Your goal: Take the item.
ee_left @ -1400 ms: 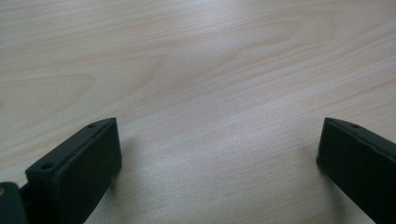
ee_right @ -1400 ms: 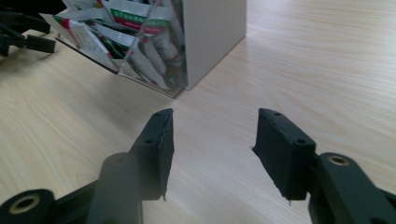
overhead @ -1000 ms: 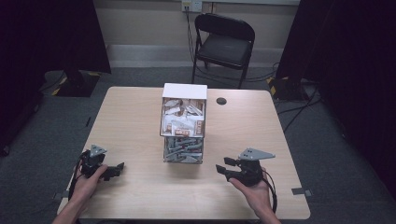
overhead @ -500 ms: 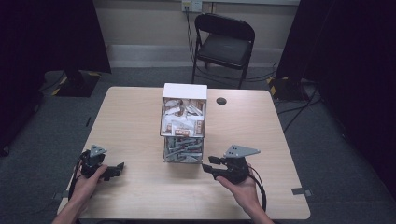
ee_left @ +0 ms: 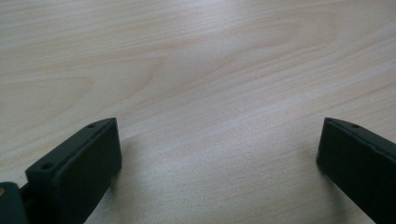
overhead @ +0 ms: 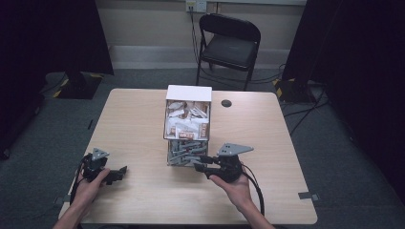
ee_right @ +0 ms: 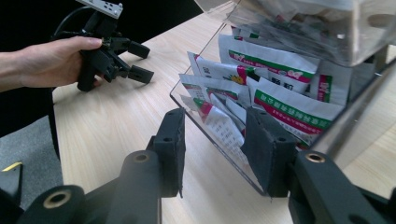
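At the near edge of the pale wood-grain table (overhead: 143, 119), the left gripper (overhead: 118, 172) rests low in the person's left hand (overhead: 90, 183). In the left gripper view its two black jaws stand wide apart with bare wood between them, so it is open and holds nothing.

A little farther in, the right gripper (ee_right: 212, 140), carried in the right hand (overhead: 234, 188), points at the lower front of the clear plastic two-tier dispenser box (overhead: 187, 125). Its jaws have just been closing and now stand partly open. In the right gripper view they straddle the slanted front lip of the bottom tray, one outside it and one at the lip itself, with a white packet printed with green and red bands (ee_right: 217, 122) between them behind the clear wall. The pads do not yet press on anything.

Past that, the box stands at the middle of the table, its lower tier packed with such packets and its upper tier with brown-and-white sachets (overhead: 188, 117). Beyond it lie a small black round disc (overhead: 226, 103) and, off the table, a black folding chair (overhead: 228, 45).

Judging by this, the work is at its start: the reach to the packets is nearly complete, but no packet is gripped or drawn out, and none lies on the table. Closing on one and pulling it clear are left to do.
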{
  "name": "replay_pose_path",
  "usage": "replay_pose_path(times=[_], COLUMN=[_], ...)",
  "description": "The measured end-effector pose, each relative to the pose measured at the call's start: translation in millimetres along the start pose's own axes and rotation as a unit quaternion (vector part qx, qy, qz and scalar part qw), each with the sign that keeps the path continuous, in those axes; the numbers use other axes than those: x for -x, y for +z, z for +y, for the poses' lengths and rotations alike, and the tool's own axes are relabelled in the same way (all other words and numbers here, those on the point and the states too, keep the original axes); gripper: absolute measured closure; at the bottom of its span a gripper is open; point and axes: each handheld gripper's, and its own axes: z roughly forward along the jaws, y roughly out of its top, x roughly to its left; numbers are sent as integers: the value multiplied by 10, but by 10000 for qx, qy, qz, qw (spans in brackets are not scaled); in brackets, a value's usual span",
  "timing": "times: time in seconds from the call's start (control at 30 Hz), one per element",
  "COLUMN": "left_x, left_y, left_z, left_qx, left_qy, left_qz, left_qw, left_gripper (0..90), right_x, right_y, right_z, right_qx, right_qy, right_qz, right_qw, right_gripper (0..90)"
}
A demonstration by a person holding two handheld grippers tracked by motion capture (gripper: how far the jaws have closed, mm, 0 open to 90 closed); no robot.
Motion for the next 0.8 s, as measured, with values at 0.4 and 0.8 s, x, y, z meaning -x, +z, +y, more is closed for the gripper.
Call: replay_pose_path(times=[0.4, 0.8], left_x=[1, 1], left_y=[0, 1], left_z=[0, 0], left_qx=[0, 3], left_qy=[-5, -7], left_qz=[-3, -5], left_qw=[10000, 10000], left_gripper=[0, 0], right_x=[24, -19], right_y=[216, 261], right_z=[12, 9], right_qx=[-38, -38], right_qy=[-24, -212], right_qz=[-22, 103], right_qw=[10000, 9997], right_gripper=[568, 672])
